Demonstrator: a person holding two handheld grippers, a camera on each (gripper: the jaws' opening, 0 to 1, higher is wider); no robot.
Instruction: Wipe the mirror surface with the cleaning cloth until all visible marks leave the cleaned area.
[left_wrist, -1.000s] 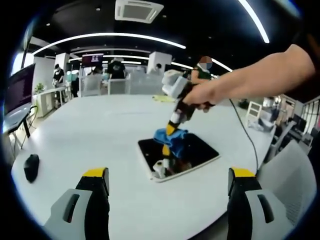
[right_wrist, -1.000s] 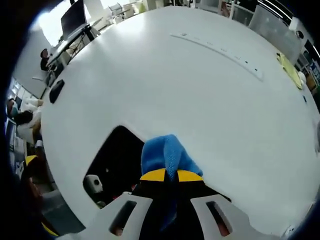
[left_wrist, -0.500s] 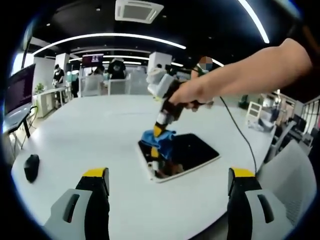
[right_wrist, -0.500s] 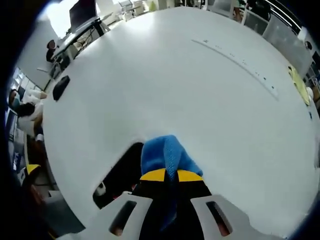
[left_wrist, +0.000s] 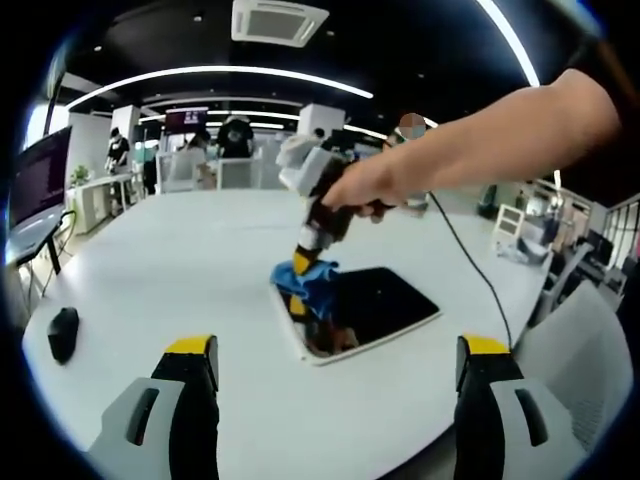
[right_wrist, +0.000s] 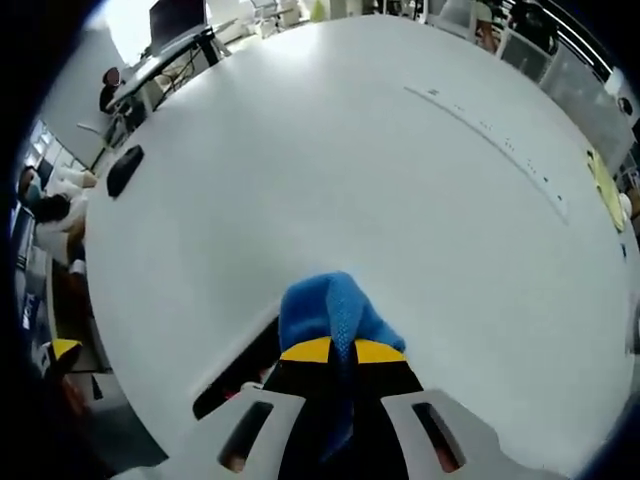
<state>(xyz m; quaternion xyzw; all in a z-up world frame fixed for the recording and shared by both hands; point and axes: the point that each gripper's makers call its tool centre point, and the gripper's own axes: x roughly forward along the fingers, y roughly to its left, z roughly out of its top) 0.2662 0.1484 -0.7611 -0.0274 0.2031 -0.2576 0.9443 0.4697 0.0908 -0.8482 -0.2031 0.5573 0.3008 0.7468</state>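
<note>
Here the right tongs (left_wrist: 298, 268), held in a person's hand (left_wrist: 365, 190), point down at the flat rectangular dark mirror with a white frame (left_wrist: 385, 305). The mirror lies on the large white tabletop (left_wrist: 180, 270), close to the tabletop edge nearest the left gripper view. The yellow tips of the right tongs are clamped together on the bunched blue cleaning cloth (left_wrist: 308, 280). The cloth is pressed onto the mirror's left end as the left gripper view shows it, partly overhanging the frame there.

In the right gripper view the right tongs (right_wrist: 343, 352) hold the same cloth (right_wrist: 330, 310) between their closed tips, and the cloth bulges forward past them. A dark strip of the mirror (right_wrist: 240, 362) shows just left of the tongs.

The left tongs (left_wrist: 340, 352) stand wide apart and grip nothing; they sit above the tabletop, short of the mirror. A black computer mouse (left_wrist: 62, 334) lies near the tabletop's left edge, well apart from the mirror.
</note>
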